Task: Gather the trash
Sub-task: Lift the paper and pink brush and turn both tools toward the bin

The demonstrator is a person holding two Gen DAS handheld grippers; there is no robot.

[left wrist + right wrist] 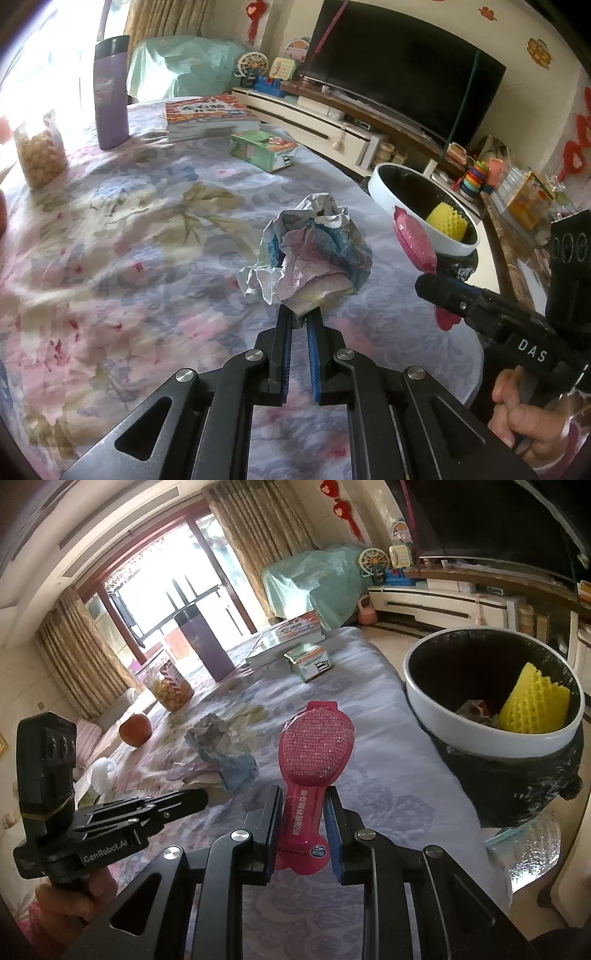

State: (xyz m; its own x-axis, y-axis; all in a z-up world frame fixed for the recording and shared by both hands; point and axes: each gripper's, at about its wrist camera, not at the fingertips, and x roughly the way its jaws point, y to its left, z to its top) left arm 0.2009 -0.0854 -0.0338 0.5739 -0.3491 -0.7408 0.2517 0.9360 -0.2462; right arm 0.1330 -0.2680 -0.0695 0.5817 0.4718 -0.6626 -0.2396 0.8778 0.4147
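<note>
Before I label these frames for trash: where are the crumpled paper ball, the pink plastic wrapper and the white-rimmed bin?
crumpled paper ball [314, 251], left wrist view, middle of wad
pink plastic wrapper [317, 738], right wrist view, round head
white-rimmed bin [417, 686], right wrist view, left rim

Both grippers' fingers [285, 328] clamped tight

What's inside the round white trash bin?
Inside the round white trash bin sits a yellow foam net sleeve on some crumpled scraps. The black liner hides anything deeper down.
</note>
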